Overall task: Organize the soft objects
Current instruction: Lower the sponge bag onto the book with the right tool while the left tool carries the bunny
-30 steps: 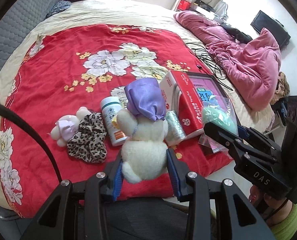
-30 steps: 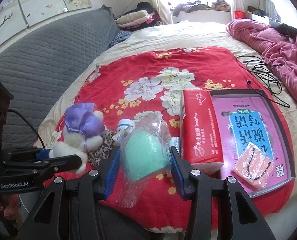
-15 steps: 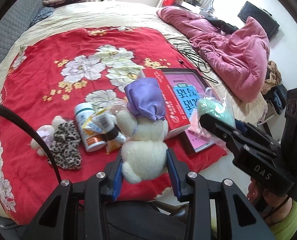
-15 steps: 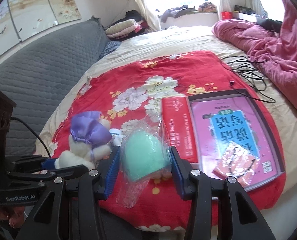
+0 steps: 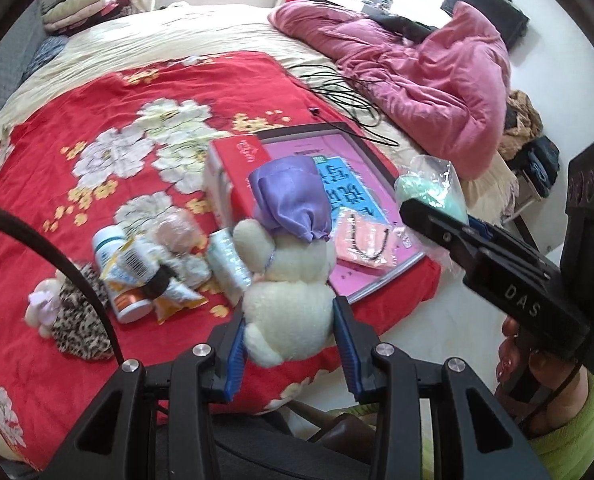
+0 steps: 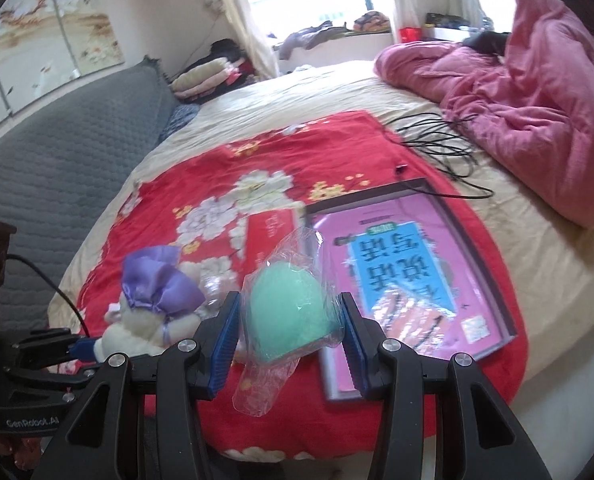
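Bed (image 5: 201,36): cream sheet with a red flowered blanket (image 5: 57,128) spread over the near part; everything loose lies on that blanket.
Near left corner of blanket: a small plush toy (image 5: 41,306) touching a leopard-print scrunchie (image 5: 77,332).
Just right of those: a white pill bottle (image 5: 117,276) on its side, with crinkled snack packets (image 5: 165,276) lying against it.
Left tool (image 5: 287,344): both blue pads pressed into the body of a cream stuffed bear (image 5: 293,300), clamped on it and holding it in the air above the near edge of the bed.
Stuffed bear: upright, a purple satin cap (image 5: 293,200) on its head; in the right wrist view it shows at the far left (image 6: 145,320).
Middle of blanket: a red tissue box (image 5: 237,160), touching the left side of a pink book (image 5: 317,148).
Pink book: flat by the blanket's right edge, blue panel with large characters, a small peach bag (image 5: 365,240) resting on its near end.
Right tool (image 6: 291,332): clamped on a mint green sponge (image 6: 285,312), held clear of the bed over the near edge.
Mint green sponge: egg-shaped, inside a clear plastic wrapper (image 6: 257,392) that hangs below the pads.
Far right of bed: black cables (image 6: 437,140) on the sheet, then a heaped pink quilt (image 6: 537,92).
Person: a hand (image 5: 537,380) with a light green sleeve grips the right tool's handle.
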Action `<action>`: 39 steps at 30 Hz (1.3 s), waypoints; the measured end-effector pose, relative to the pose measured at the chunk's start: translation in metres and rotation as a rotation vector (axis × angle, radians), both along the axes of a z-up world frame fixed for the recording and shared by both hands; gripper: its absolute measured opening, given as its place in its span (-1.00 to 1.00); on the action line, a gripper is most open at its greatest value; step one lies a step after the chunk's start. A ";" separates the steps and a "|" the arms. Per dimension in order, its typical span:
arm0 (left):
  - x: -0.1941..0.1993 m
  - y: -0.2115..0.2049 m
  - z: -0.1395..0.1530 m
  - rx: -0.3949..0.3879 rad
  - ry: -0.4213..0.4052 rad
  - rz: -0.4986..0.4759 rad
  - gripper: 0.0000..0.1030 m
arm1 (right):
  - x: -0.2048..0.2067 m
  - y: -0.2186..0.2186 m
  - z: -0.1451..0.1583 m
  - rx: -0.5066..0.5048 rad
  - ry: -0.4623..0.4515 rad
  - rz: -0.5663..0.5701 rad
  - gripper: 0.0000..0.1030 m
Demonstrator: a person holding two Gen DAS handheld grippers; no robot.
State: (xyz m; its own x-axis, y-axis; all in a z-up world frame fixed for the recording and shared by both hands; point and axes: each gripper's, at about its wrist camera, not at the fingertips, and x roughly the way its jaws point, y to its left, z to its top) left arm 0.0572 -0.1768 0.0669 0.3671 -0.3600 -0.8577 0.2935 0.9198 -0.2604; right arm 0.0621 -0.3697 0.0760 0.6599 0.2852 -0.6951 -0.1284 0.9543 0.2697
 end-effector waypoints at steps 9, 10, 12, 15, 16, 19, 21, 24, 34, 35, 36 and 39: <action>0.010 -0.044 0.000 0.005 -0.006 -0.075 -0.23 | -0.002 -0.051 0.002 0.001 -0.010 -0.118 -0.05; 0.011 -0.049 -0.002 0.007 -0.004 -0.083 -0.23 | -0.001 -0.056 0.002 -0.001 -0.010 -0.126 -0.05; 0.014 -0.057 -0.004 0.012 0.001 -0.091 -0.23 | -0.002 -0.063 0.000 -0.003 -0.008 -0.140 -0.05; 0.020 -0.068 -0.009 0.014 0.010 -0.099 -0.23 | 0.000 -0.071 -0.004 -0.002 -0.001 -0.152 -0.05; 0.021 -0.071 -0.010 0.015 0.009 -0.101 -0.23 | 0.001 -0.072 -0.006 -0.001 0.002 -0.154 -0.05; 0.027 -0.082 -0.015 0.019 0.018 -0.104 -0.23 | 0.003 -0.078 -0.011 0.007 0.011 -0.160 -0.05; 0.029 -0.087 -0.017 0.020 0.022 -0.107 -0.23 | 0.003 -0.082 -0.014 0.011 0.016 -0.163 -0.05; 0.034 -0.095 -0.022 0.013 0.029 -0.110 -0.23 | 0.005 -0.086 -0.017 0.007 0.020 -0.167 -0.05; 0.046 -0.123 -0.040 0.054 0.060 -0.141 -0.23 | 0.014 -0.102 -0.036 0.005 0.053 -0.188 -0.05; 0.048 -0.125 -0.042 0.056 0.062 -0.143 -0.23 | 0.014 -0.103 -0.037 0.006 0.055 -0.191 -0.05; 0.049 -0.126 -0.044 0.057 0.065 -0.145 -0.23 | 0.016 -0.104 -0.038 0.007 0.058 -0.194 -0.05; 0.054 -0.131 -0.050 0.053 0.083 -0.148 -0.23 | 0.018 -0.109 -0.042 0.007 0.066 -0.203 -0.05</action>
